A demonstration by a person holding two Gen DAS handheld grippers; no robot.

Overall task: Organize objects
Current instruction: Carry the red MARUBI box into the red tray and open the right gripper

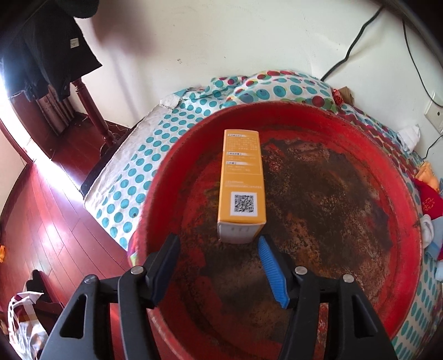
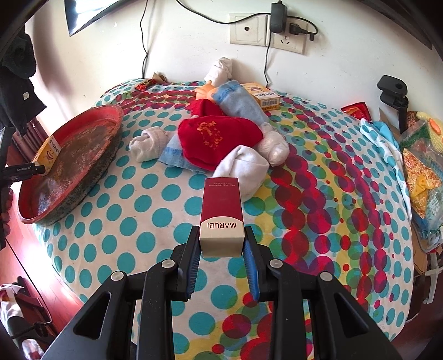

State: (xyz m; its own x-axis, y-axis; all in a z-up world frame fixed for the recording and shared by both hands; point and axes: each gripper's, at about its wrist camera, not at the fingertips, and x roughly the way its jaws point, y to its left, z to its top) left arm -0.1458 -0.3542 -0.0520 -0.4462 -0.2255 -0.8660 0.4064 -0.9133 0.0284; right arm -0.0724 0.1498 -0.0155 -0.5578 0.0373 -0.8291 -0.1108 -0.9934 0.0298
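A bed (image 2: 155, 199) covered by a sheet with teal, red and yellow dots fills most of the scene, its far edge against a white wall (image 2: 193, 55) that carries a socket plate (image 2: 288, 41) with a black adapter (image 2: 277, 16) plugged in. On the left side of the bed sits a big round red tray (image 1: 398, 221), its floor worn dark and rust-coloured; in the right wrist view it lies near the left edge of the mattress. In the far middle of the bed is a heap of soft things: a red embroidered cushion (image 2: 218, 138), rolled white socks (image 2: 149, 144), a pale blue denim piece (image 2: 238, 102) and an orange toy (image 2: 205, 92), with a yellow carton (image 2: 265, 97) behind them near the wall. An orange box (image 1: 242, 180) with a QR code on its near end lies flat inside the tray, its long side pointing away from the left wrist camera. The left gripper (image 1: 218, 246) hovers just before the near end of that box with its fingers spread wide; the box is free of the black left pad, while the blue right pad's tip meets the box's near corner in the view, and actual contact cannot be told. The right gripper (image 2: 221, 243) is over the near middle of the bed, its fingers narrowed onto a dark red box marked MARUBI (image 2: 221, 210), which it holds by its near white end above the sheet.
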